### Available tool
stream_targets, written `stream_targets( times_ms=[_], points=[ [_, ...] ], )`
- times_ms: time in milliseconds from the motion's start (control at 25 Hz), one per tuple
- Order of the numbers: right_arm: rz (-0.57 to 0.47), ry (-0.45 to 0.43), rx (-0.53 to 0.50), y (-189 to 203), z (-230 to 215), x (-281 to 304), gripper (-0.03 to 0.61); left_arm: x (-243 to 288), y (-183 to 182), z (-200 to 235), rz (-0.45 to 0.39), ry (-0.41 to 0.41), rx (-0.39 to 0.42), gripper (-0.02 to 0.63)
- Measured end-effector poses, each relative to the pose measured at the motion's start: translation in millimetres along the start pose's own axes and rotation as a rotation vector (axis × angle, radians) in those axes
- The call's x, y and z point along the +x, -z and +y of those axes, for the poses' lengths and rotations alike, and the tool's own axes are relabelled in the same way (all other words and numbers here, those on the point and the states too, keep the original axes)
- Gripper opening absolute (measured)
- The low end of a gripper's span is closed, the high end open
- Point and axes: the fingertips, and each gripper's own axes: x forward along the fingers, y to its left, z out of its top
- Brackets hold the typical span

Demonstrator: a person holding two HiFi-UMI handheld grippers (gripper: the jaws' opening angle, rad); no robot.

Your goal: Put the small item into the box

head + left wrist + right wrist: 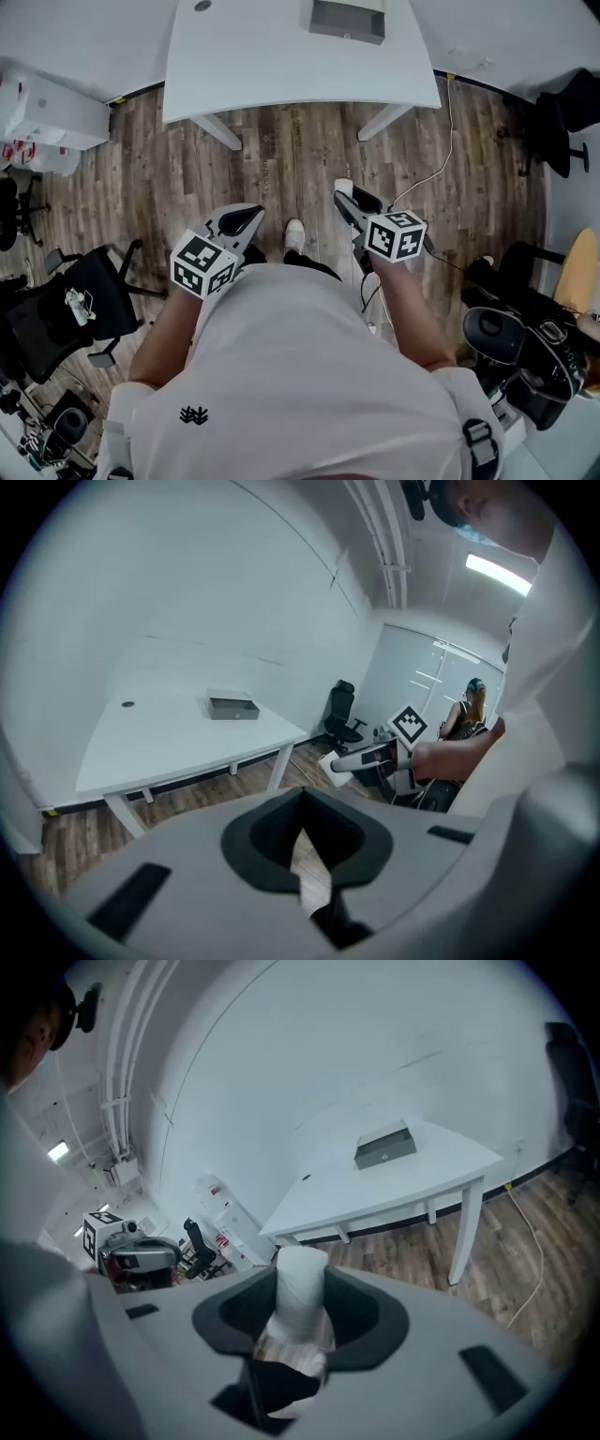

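**A:** What could go wrong from here, taken from left to right?

**B:** Little is risked on the left. The left gripper [242,223] is held with its fingers brought together and nothing is carried between them. The risk sits on the right, where the small item [300,1288] is clamped between the fingers of the right gripper [356,208]. It is held over the wooden floor [281,159], well apart from the table [281,56].

**A:** So a drop is the main concern?

**B:** Yes. The box [347,21] is set at the far edge of the table, so a long carry is judged to be needed. If the grip is loosened or the item is jolted on the way, it would be lost to the floor. The item is gripped low on its body, and much of it stands clear above the fingers. It could therefore be tipped or levered out if its top is knocked against the box wall. A release made too early would leave it on the tabletop, or rolling off.

**A:** How is the item described?

**B:** It is seen as a white, roughly cylindrical piece with a rounded top, held upright. Its surface looks soft or wrapped, so some give under the fingers is to be expected.
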Motion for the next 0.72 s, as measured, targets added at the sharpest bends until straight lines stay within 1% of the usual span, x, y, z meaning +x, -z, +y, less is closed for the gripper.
stream_targets(
  times_ms=[120, 280, 440, 560, 720],
  points=[
    [-0.037, 0.027, 0.032, -21.0, -16.1, 7.2, 0.163, 17.5, -16.2, 13.4, 0.010, 0.032, 0.022, 0.008],
    [-0.056, 0.067, 0.070, -42.6, -32.6, 16.3, 0.162, 32.6, -39.8, 35.5, -0.010, 0.072, 0.027, 0.008],
    [-0.089, 0.114, 0.093, -78.0, -46.1, 27.8, 0.163, 50.7, -62.8, 68.0, -0.042, 0.126, 0.022, 0.007],
    [-0.114, 0.153, 0.101, -107.0, -51.5, 37.7, 0.163, 66.6, -78.3, 97.3, -0.033, 0.168, 0.012, 0.007],
    [-0.132, 0.200, 0.111, -145.4, -61.3, 60.2, 0.163, 79.4, -110.4, 128.1, -0.041, 0.233, 0.068, 0.007]
  ],
)
